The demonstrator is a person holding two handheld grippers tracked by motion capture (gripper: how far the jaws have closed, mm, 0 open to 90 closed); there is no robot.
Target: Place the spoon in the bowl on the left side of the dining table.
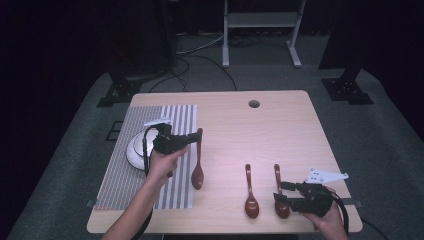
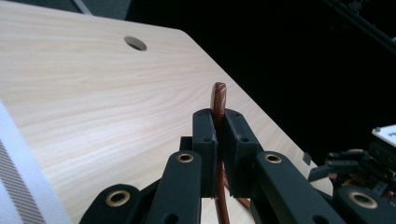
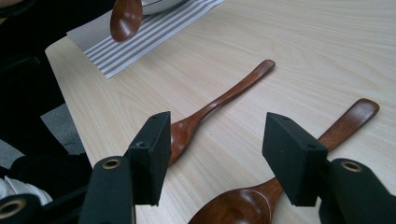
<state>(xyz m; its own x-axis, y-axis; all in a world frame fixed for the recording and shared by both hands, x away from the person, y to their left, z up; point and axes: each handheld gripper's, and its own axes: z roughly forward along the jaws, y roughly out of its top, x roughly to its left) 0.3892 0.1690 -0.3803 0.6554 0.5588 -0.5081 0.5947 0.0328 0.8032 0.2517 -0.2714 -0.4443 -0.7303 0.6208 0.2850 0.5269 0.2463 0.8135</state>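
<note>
A person's left gripper (image 1: 192, 138) is clamped on the handle of a brown wooden spoon (image 1: 198, 160) near its tip, carrying it over the right edge of the striped placemat (image 1: 175, 195) toward the table's (image 1: 280, 125) left side. The spoon's long axis runs front to back — bowl hanging toward the near edge, handle end toward the far edge. It looks light, rigid and smooth, so a pinch on the narrow handle should hold, though the glossy finish could slip. The right gripper (image 3: 215, 158) hangs released, jaws apart, over two more spoons (image 1: 250, 192) lying side by side by the near right corner. A white bowl (image 1: 134, 150) sits on the placemat.
</note>
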